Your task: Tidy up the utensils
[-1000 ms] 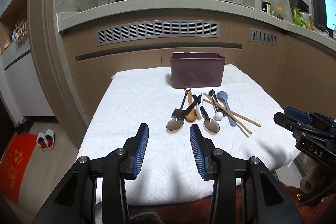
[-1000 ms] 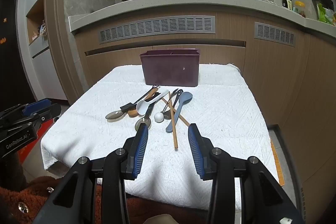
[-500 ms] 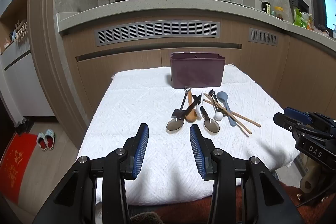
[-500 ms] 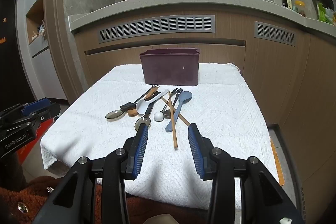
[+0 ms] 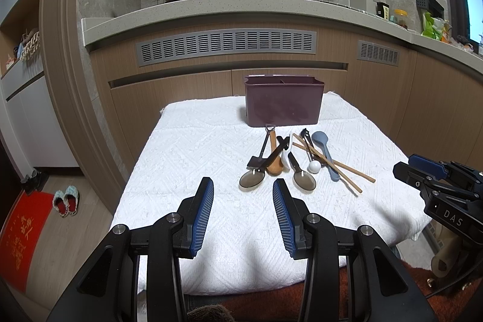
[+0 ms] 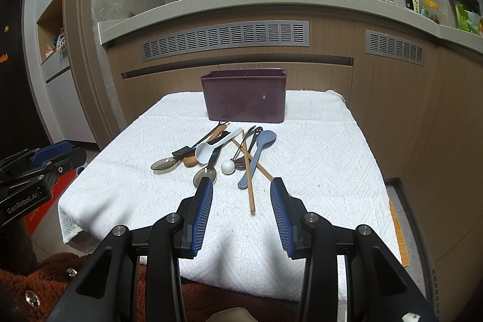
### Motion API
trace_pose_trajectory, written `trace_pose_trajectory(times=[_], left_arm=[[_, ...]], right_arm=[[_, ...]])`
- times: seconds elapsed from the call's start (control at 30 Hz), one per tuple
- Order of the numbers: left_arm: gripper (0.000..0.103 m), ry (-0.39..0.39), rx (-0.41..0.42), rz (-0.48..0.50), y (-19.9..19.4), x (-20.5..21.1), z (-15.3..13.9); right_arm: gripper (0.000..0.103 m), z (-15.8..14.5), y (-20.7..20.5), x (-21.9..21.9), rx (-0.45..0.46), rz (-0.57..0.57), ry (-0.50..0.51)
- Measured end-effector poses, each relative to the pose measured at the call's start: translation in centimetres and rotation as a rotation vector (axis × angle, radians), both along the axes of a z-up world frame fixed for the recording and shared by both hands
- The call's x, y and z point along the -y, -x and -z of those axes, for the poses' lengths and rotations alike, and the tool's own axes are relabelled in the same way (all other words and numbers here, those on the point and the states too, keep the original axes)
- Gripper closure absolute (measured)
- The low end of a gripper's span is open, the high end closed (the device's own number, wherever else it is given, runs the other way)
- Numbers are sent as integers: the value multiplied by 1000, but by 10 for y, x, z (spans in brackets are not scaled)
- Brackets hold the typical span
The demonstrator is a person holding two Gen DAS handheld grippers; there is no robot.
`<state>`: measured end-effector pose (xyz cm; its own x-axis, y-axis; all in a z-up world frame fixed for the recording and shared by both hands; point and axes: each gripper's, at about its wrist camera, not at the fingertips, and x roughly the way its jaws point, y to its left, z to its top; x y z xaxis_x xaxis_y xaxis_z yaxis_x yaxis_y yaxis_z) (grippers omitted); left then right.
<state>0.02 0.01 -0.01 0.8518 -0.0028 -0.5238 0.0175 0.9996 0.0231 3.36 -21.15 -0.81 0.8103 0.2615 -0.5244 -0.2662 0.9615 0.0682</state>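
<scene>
Utensils, a mixed heap of slim spoons [image 6: 164, 164], a pale blue plastic spoon [image 6: 256, 154] and wooden chopsticks [image 6: 248, 174], lie crossed on the white textured cloth [image 6: 317, 165], just before the dark purple divided plastic caddy [image 6: 244, 97]. Each piece is judged light, stiff and smooth, so a pinch across mid-handle suits best; overlapping pieces may drag neighbours. Left gripper [image 5: 243, 198] and right gripper [image 6: 241, 196] hover near the table edge, jaws apart and empty. Nothing differs from the earlier frames: both hands and the heap are unchanged.
</scene>
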Motion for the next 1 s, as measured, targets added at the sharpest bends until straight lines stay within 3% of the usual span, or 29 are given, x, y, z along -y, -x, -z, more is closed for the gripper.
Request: trace_pose_trajectory(times=[0.53,0.73,0.9,1.0], left_arm=[[61,-9,-11,17,-4,-1,3],[61,36,-20,36,-40,-12,1],[61,176,-131,125,-89,-22,10],[61,141,-147,132,-110,-18,17]], right_arm=[[65,1,-2,0,0,-3,5],[65,-3,-19,0,21,-13,52],[65,2,-55,0,-10,-15,105],[65,10,-75,2,-52,-14,114]])
